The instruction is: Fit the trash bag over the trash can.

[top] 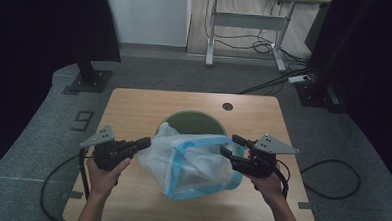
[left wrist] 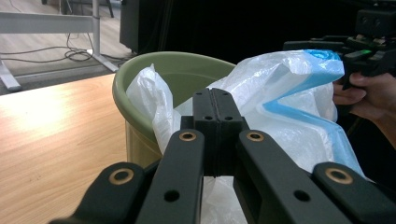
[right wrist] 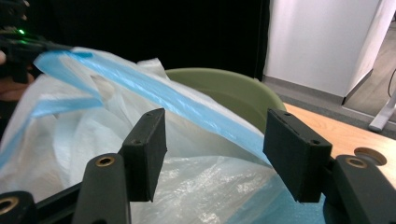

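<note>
1. Lying across the middle of the table (top: 134, 108), a translucent white plastic bag (top: 191, 165) with a blue band along its mouth is spread between the two grippers, and its far part drapes over the near rim of a green bin (top: 193, 121).
2. The bag's blue-edged mouth faces the person's right side and the near edge of the table; the left gripper view shows a white fold of it hanging inside the bin's rim.
3. The left gripper (top: 145, 143) has its jaws clenched together, pinching the bag's left edge; in its own view the two black pads meet flat, with thin film coming out from below them.
4. The right gripper (top: 231, 146) stands with its jaws apart at the bag's right side. In its own view the blue band runs between the pads, and neither pad presses on it.
5. Each gripper is gripped from below by a hand: the left hand (top: 103, 174) and the right hand (top: 268, 182).
6. The bin stands upright on the far half of the table, just in front of a round cable hole (top: 227, 106).
7. Beyond the table lie grey carpet, loose cables and the legs of another desk (top: 248, 22).
</note>
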A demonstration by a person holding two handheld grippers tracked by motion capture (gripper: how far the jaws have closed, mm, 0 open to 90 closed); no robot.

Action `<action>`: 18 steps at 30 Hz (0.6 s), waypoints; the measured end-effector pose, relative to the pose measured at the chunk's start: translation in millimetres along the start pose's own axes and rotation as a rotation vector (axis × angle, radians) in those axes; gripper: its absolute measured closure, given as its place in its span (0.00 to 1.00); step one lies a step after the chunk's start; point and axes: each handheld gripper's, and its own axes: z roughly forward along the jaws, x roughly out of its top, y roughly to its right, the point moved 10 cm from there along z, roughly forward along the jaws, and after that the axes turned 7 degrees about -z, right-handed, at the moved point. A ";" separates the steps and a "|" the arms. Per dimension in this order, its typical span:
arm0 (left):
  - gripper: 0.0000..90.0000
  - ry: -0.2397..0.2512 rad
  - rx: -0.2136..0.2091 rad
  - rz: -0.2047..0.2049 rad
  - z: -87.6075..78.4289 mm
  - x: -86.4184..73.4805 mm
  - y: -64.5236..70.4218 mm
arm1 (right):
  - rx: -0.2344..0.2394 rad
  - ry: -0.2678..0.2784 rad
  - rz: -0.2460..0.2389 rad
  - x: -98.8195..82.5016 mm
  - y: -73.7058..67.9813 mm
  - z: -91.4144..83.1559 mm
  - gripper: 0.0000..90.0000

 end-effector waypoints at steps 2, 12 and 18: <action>1.00 0.000 0.001 0.000 -0.1 0.3 0.0 | -0.002 -0.001 -0.008 -3.1 1.5 3.4 0.44; 1.00 -0.001 0.002 -0.003 2.5 1.0 -1.5 | 0.005 -0.028 -0.029 -11.2 12.1 16.2 0.53; 1.00 0.005 0.005 -0.001 2.8 1.6 -1.6 | 0.034 -0.037 -0.056 -14.7 10.9 18.7 0.72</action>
